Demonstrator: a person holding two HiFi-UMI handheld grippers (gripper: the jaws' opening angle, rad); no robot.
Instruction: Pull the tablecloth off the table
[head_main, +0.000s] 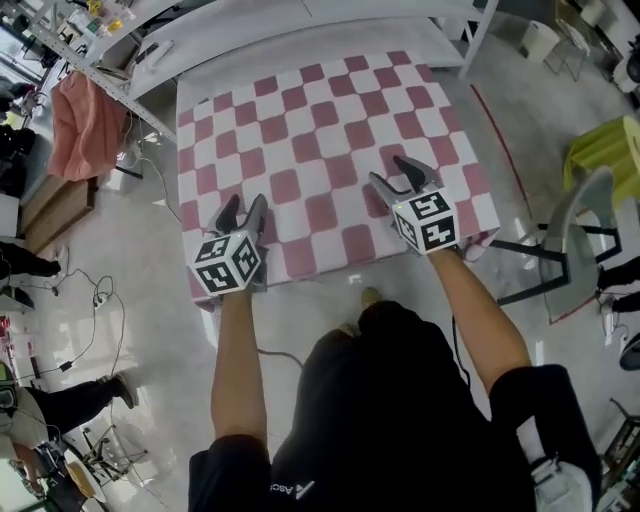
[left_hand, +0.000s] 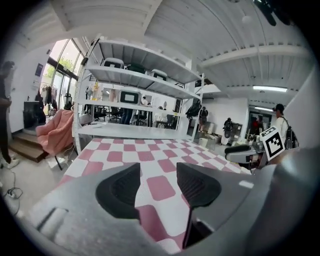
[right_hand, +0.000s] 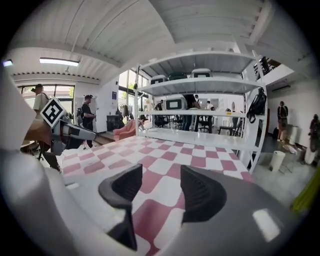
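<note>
A pink-and-white checked tablecloth (head_main: 320, 150) covers the table, its near hem hanging over the front edge. My left gripper (head_main: 243, 210) hovers over the cloth's near left corner, jaws open with nothing between them. My right gripper (head_main: 398, 176) stands over the near right part of the cloth, also open and empty. In the left gripper view the cloth (left_hand: 150, 155) stretches ahead between the dark pads (left_hand: 120, 192) of the left gripper (left_hand: 157, 187). The right gripper view shows the cloth (right_hand: 165, 170) likewise between the spread fingers (right_hand: 200, 195) of the right gripper (right_hand: 161, 192).
A white shelf rack (head_main: 180, 40) stands behind the table, with a pink cloth (head_main: 85, 120) draped at its left. A grey chair (head_main: 580, 230) and a lime-green stool (head_main: 605, 150) stand at the right. Cables lie on the floor at the left. People stand further off.
</note>
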